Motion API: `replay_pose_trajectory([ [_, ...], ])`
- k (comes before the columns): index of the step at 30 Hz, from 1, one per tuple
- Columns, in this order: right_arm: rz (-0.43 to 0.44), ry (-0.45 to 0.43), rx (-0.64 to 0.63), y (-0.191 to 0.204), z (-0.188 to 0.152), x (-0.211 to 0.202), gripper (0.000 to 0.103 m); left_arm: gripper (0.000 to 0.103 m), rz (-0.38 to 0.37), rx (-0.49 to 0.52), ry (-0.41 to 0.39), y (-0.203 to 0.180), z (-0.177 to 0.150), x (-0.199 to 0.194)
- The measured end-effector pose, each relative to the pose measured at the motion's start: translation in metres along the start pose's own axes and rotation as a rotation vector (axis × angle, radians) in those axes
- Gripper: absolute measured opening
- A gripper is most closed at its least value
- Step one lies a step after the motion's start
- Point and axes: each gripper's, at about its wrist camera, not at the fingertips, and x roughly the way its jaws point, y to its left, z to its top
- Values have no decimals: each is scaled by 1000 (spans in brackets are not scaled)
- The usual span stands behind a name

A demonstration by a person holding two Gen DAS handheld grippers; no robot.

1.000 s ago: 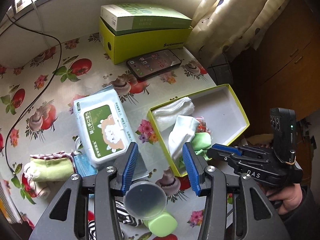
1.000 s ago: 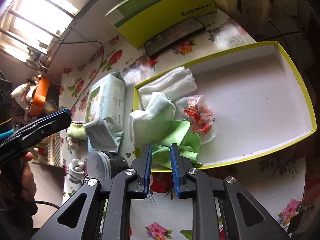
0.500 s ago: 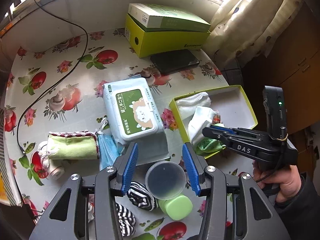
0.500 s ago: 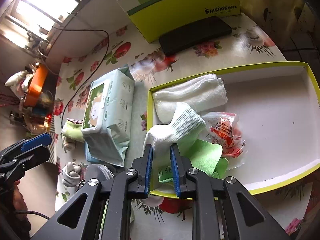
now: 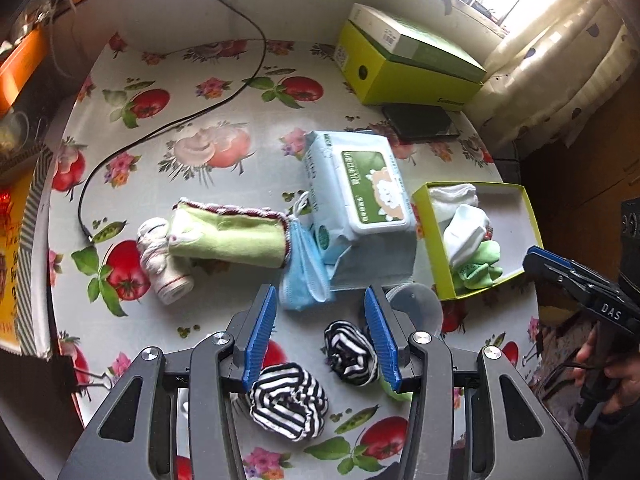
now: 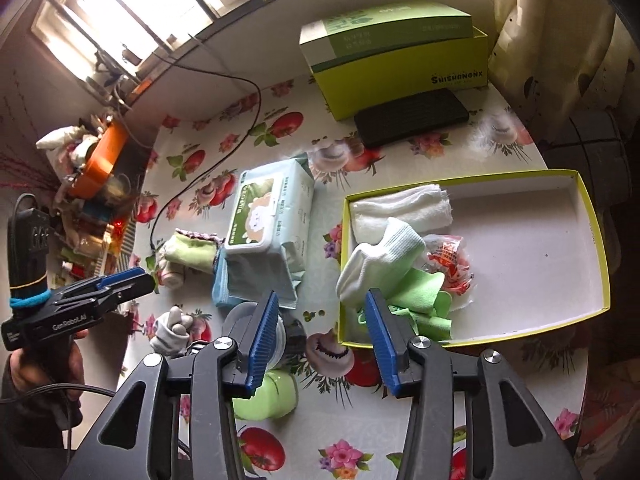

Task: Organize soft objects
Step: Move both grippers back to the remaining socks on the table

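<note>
Meanwhile, both grippers gape empty: the left gripper (image 5: 320, 334) over a striped sock (image 5: 351, 352) risks nudging the plastic cup (image 5: 416, 307) beside it, while the right gripper (image 6: 320, 330) hovers before the box (image 6: 596, 240).

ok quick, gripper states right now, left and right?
Left gripper: open, holding nothing, above the striped socks.
Right gripper: open, holding nothing, at the near edge of the yellow-rimmed tray.

Glossy plastic tablecloth (image 5: 224, 128); ribbed cloth sock (image 6: 380, 260)
</note>
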Motion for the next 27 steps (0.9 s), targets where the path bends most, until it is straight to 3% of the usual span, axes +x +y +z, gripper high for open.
replay_pose_trajectory([
  [10,18,50,-151,67,-9,3,50,47,-20,-94,-7,46,-28,-9],
  [18,-45,5,-203,111,-8,-3,50,47,-21,-134,-23,79,-46,-14],
  [23,-53,36,-330,145,-12,4,50,47,0,-159,-42,102,-49,-16],
  [27,-88,22,-289,150,-9,9,50,47,1,-165,-39,117,-53,-12],
])
